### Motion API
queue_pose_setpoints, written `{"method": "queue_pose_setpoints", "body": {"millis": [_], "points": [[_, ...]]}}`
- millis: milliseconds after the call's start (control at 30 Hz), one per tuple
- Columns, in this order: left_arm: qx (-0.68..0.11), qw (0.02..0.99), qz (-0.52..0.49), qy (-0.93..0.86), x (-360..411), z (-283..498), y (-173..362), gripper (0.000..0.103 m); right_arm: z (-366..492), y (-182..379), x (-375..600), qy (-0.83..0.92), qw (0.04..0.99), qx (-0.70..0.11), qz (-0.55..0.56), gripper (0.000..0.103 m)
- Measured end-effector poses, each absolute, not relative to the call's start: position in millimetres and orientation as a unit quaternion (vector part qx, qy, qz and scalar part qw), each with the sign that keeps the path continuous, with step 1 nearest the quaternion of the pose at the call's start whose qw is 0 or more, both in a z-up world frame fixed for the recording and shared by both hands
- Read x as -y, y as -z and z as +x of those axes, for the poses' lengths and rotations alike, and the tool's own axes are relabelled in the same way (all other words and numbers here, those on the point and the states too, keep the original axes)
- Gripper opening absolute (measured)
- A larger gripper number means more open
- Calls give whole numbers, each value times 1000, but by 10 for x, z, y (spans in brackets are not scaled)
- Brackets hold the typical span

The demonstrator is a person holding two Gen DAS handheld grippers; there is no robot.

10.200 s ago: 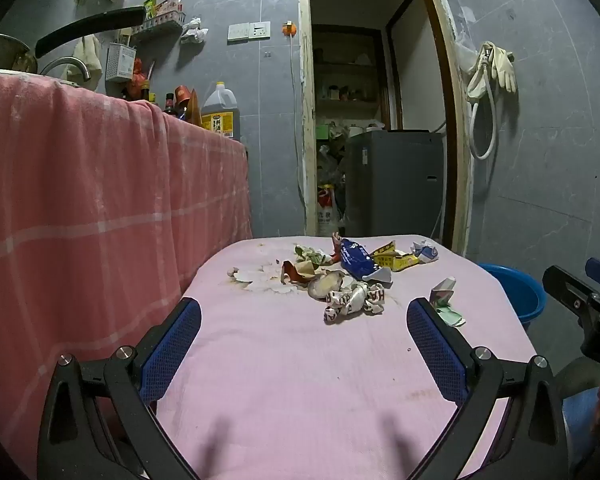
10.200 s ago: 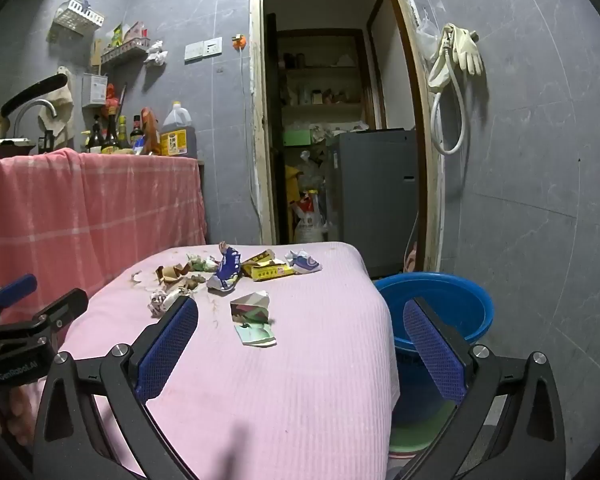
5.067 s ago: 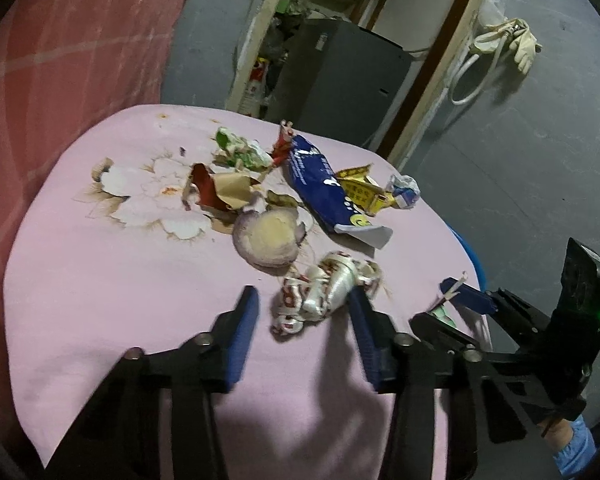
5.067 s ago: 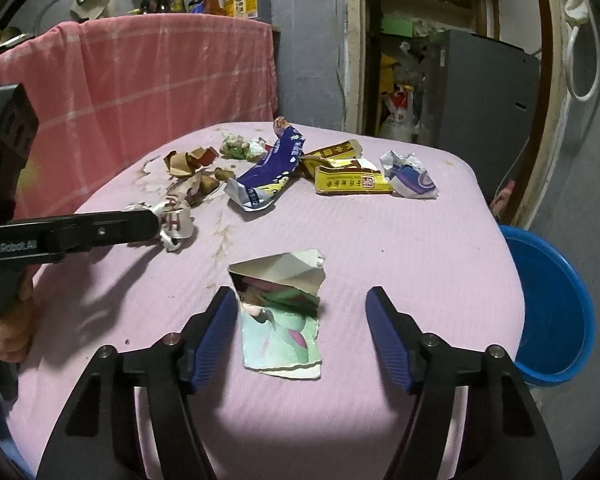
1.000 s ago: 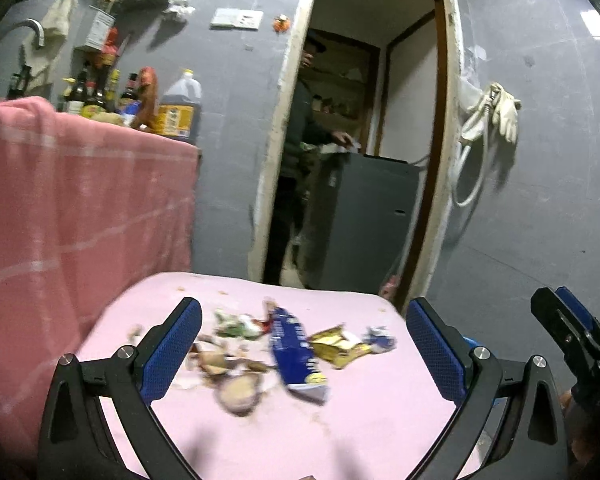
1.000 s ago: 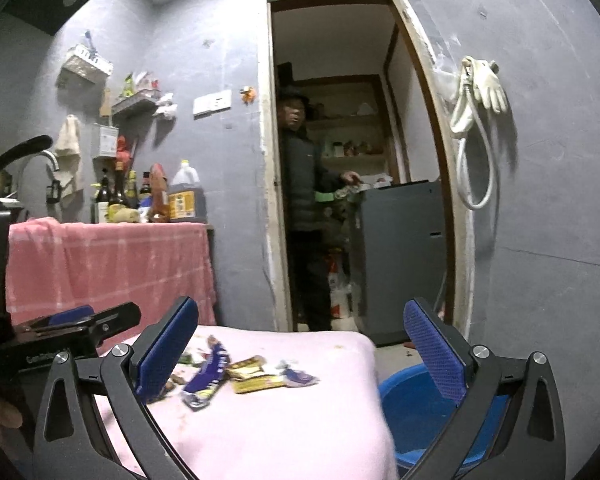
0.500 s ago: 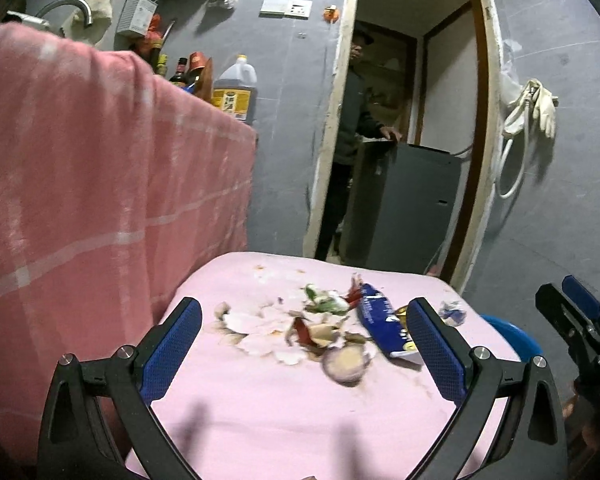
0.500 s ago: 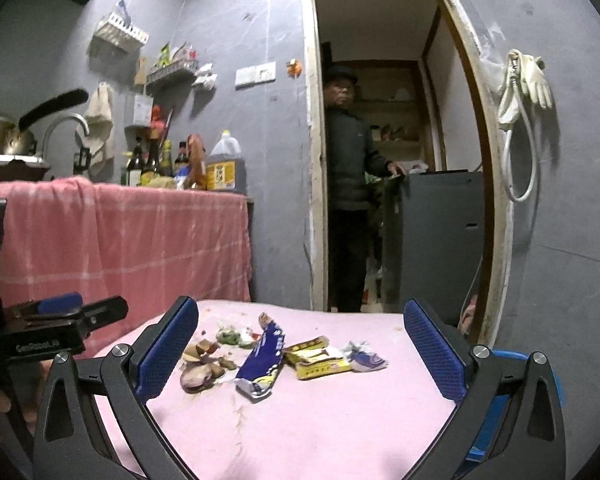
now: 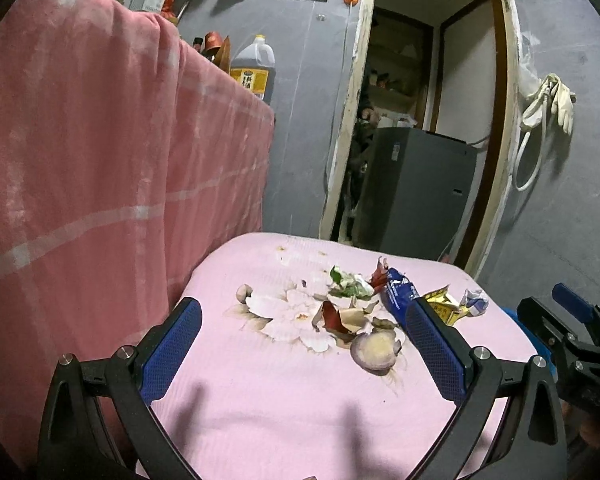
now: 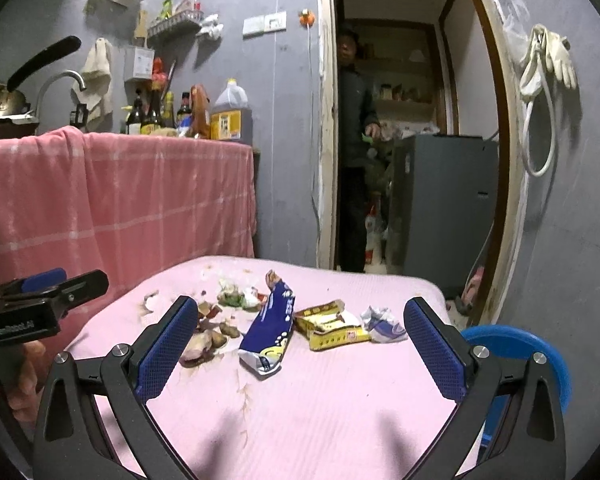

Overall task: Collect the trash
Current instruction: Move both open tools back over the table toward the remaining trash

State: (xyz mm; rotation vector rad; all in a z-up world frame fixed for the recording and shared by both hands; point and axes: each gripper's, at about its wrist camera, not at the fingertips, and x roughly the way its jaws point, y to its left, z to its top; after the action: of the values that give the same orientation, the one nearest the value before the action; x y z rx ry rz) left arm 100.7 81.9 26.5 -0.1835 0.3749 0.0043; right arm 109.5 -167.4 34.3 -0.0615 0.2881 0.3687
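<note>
Both hand-held grippers, left [image 9: 300,344] and right [image 10: 300,344], hover spread wide, empty, above littered pink table [image 10: 340,408].

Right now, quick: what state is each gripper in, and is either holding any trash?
Left gripper: open, holding nothing.
Right gripper: open, holding nothing.

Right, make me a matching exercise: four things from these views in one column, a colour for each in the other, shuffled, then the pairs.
Things:
1. long snack wrapper
2. flattened carton
3. basin
4. tablecloth

Colours:
A. yellow
B. pink
C. dark blue with white
D. bright blue

Pairs: 1-C, 2-A, 3-D, 4-B
</note>
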Motion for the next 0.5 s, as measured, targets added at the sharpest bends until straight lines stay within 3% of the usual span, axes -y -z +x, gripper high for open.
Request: {"method": "queue_pose_setpoints", "body": {"millis": [500], "points": [[-214,972,-93,5,-787,1151,-239,100,1295,-321,1663,-199,968,-151,-28,103]]}}
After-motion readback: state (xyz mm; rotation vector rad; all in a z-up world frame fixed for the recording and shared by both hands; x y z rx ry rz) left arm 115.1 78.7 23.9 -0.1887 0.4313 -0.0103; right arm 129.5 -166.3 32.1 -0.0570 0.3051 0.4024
